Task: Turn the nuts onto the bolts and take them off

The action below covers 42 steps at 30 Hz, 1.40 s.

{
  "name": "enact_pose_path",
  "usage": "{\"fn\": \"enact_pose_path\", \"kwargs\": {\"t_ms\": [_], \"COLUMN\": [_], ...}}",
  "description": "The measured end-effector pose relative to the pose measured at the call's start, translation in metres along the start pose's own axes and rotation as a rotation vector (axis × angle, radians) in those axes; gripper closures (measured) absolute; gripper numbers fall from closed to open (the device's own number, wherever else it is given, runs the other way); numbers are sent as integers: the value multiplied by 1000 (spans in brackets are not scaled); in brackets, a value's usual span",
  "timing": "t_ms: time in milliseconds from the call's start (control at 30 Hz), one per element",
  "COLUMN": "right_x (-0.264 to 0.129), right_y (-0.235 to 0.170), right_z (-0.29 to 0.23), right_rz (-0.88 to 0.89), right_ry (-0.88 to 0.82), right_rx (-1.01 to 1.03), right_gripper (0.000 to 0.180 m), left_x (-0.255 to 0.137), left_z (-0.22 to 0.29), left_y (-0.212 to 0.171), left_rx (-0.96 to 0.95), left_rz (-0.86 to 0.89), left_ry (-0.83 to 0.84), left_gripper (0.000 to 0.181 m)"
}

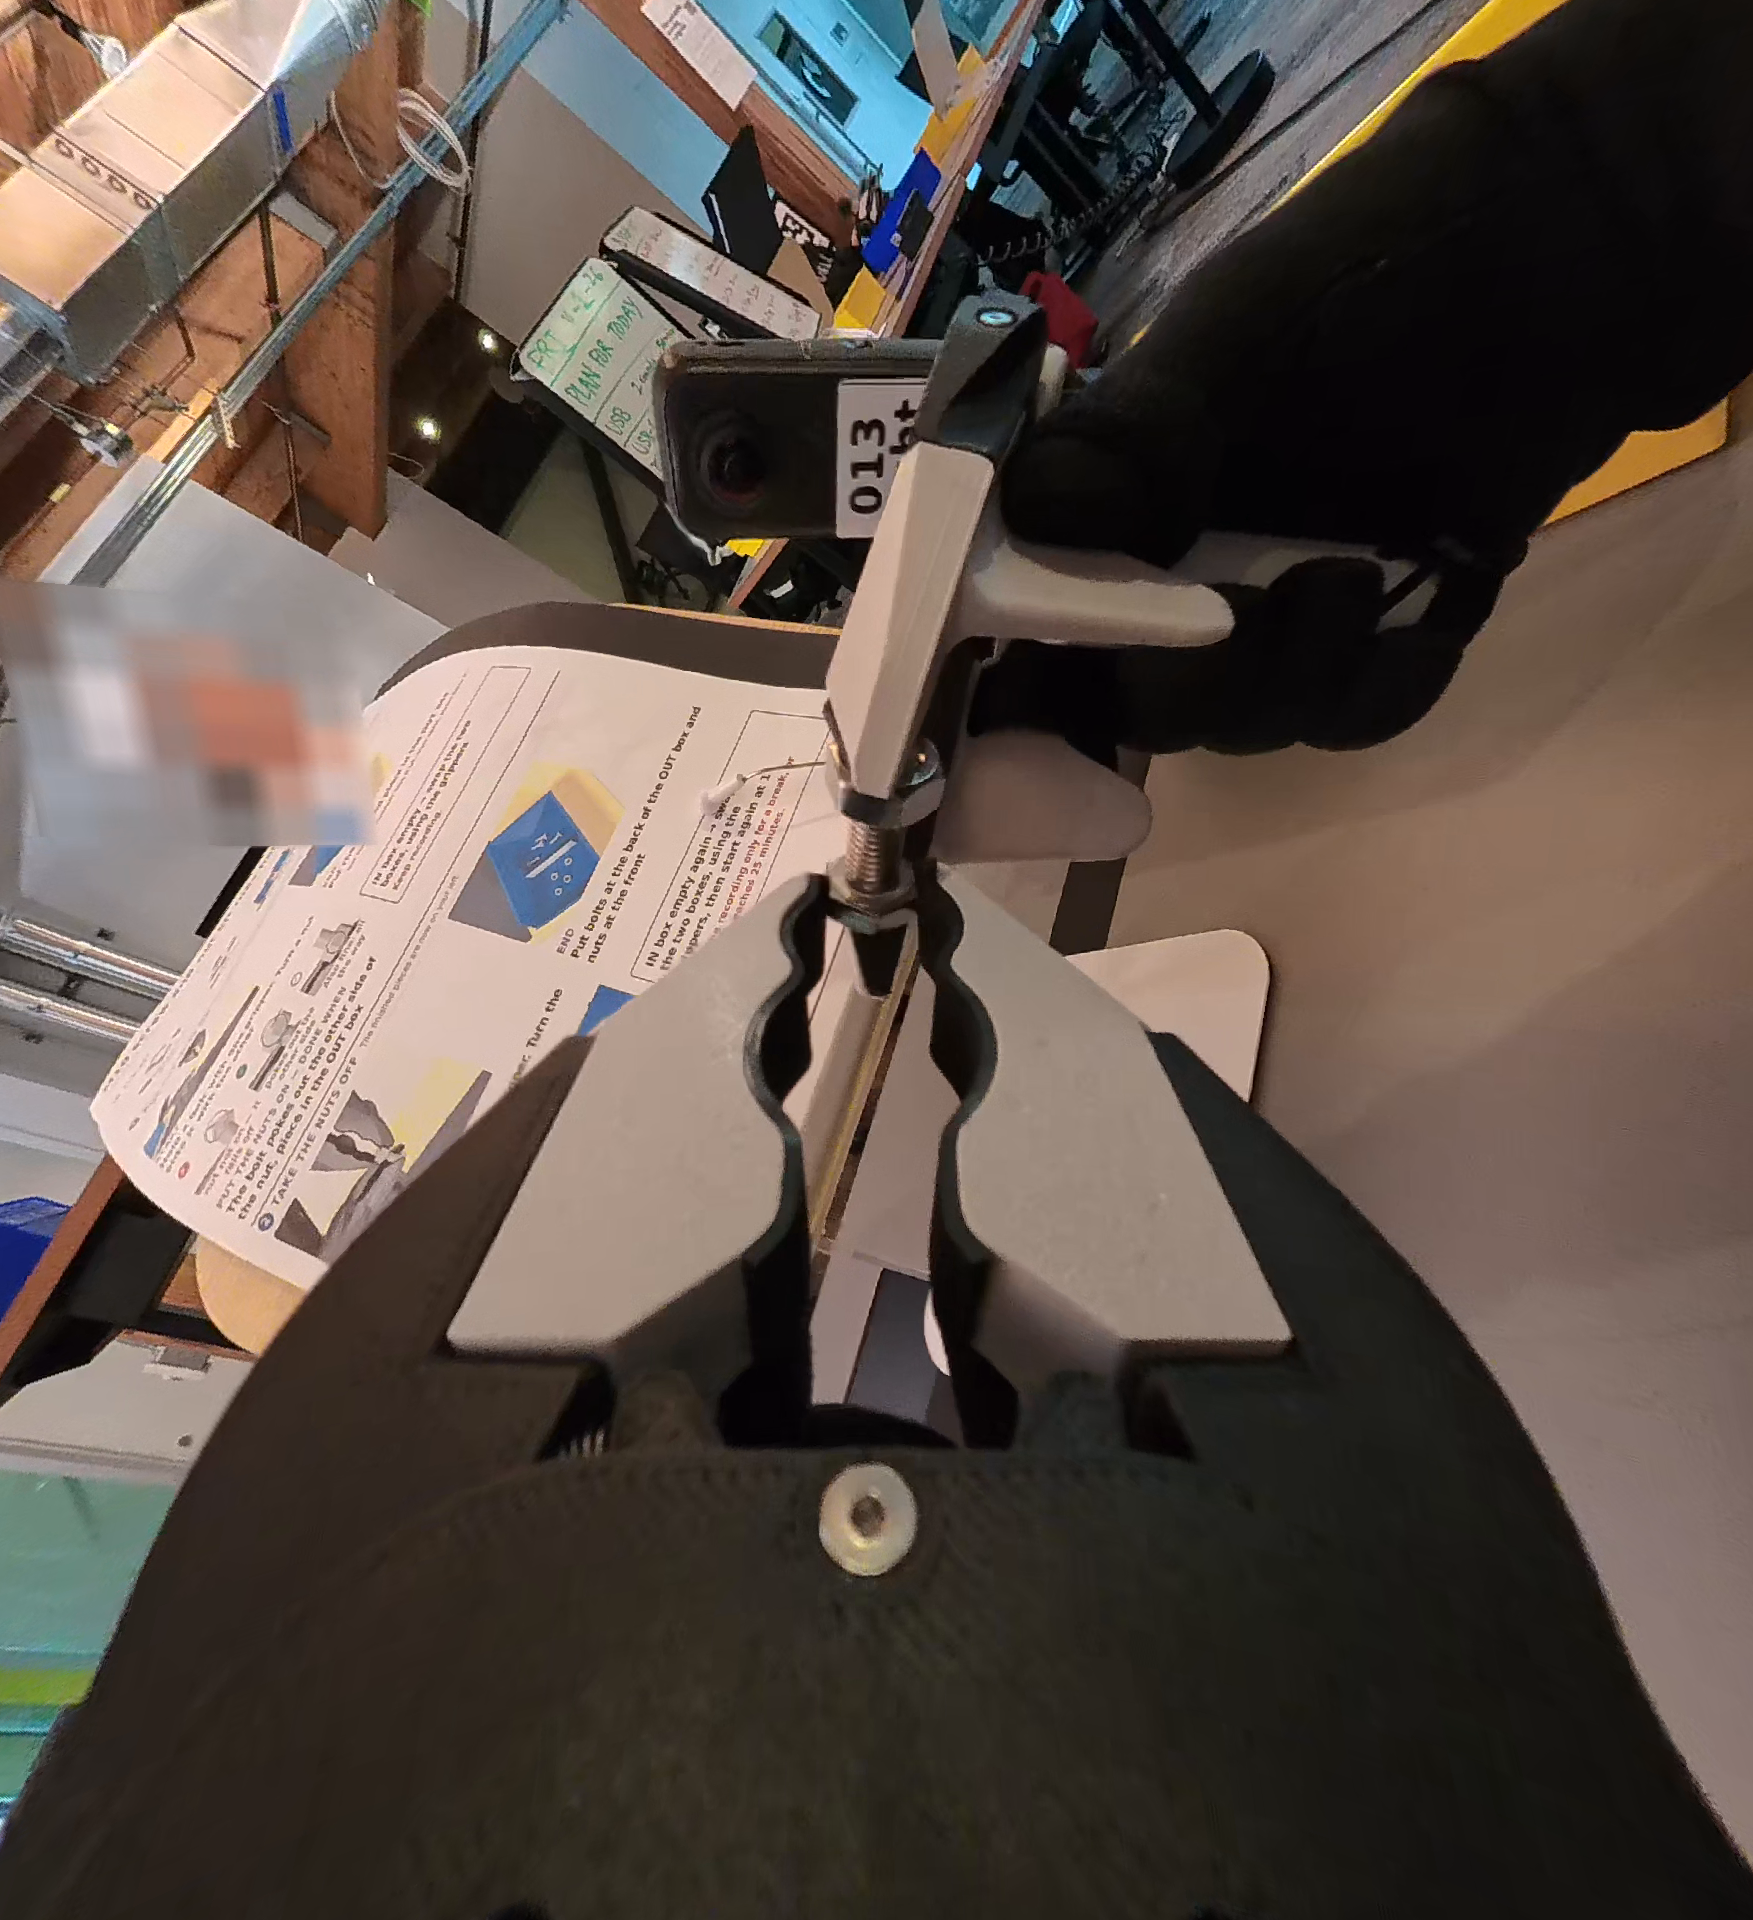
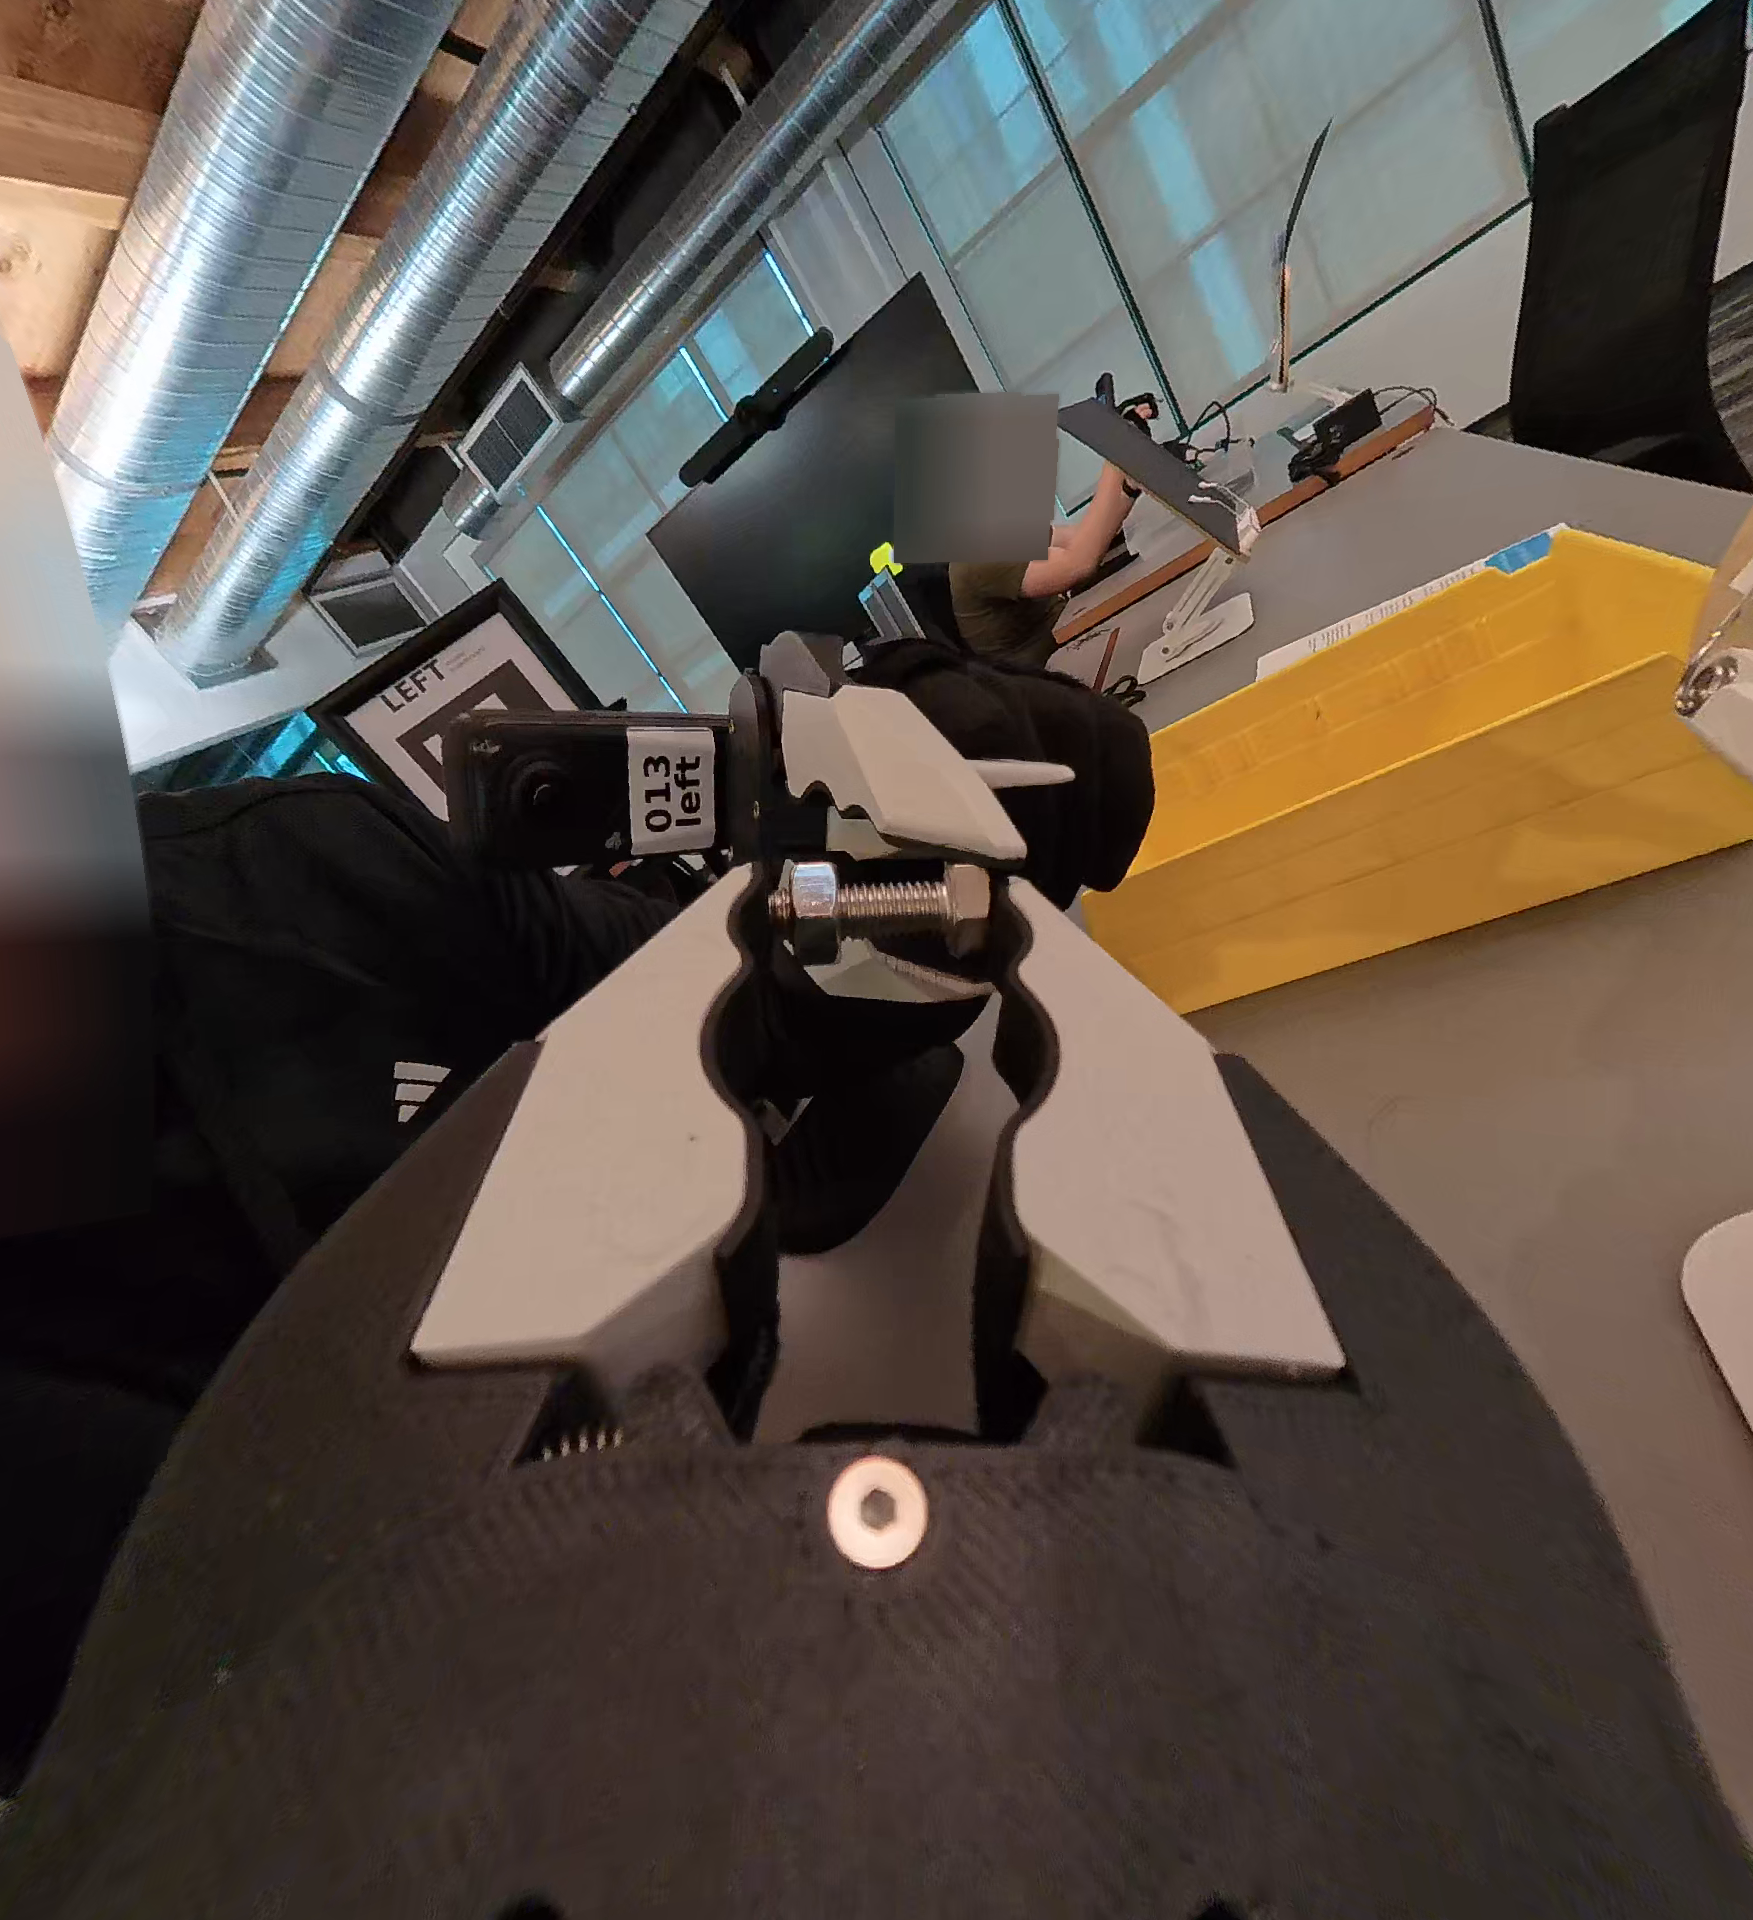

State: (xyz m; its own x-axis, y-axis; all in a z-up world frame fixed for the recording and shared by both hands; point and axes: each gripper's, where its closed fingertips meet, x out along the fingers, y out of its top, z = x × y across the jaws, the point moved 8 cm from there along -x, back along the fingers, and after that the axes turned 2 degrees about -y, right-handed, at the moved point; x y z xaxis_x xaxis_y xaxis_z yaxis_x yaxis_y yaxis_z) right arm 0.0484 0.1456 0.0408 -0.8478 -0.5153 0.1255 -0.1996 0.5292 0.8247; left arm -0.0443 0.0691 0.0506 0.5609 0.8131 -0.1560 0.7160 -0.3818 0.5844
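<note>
1. A shiny threaded steel bolt (image 2: 887,902) with a hexagonal steel nut (image 2: 812,906) on its shank is held in the air between both tools, above the grey counter (image 2: 1474,1091).
2. The right gripper (image 2: 877,914), grey scalloped plastic fingers on a black textured body, clamps the bolt lengthwise, end to end.
3. The left gripper (image 1: 867,904), built the same, pinches one hexagonal end.
4. A yellow rectangular plastic bin (image 2: 1423,790) sits near the counter's far edge.
</note>
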Motion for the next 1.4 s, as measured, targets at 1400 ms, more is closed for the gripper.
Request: {"fn": "enact_pose_path", "kwargs": {"t_ms": [1400], "right_x": [-8], "right_y": [13], "right_z": [-24], "right_rz": [-130], "right_ry": [-460], "right_rx": [-675], "right_gripper": [162], "left_x": [16], "left_z": [-11], "left_y": [-25], "left_rx": [-753], "left_rz": [161], "left_ry": [-405], "left_gripper": [164]}}
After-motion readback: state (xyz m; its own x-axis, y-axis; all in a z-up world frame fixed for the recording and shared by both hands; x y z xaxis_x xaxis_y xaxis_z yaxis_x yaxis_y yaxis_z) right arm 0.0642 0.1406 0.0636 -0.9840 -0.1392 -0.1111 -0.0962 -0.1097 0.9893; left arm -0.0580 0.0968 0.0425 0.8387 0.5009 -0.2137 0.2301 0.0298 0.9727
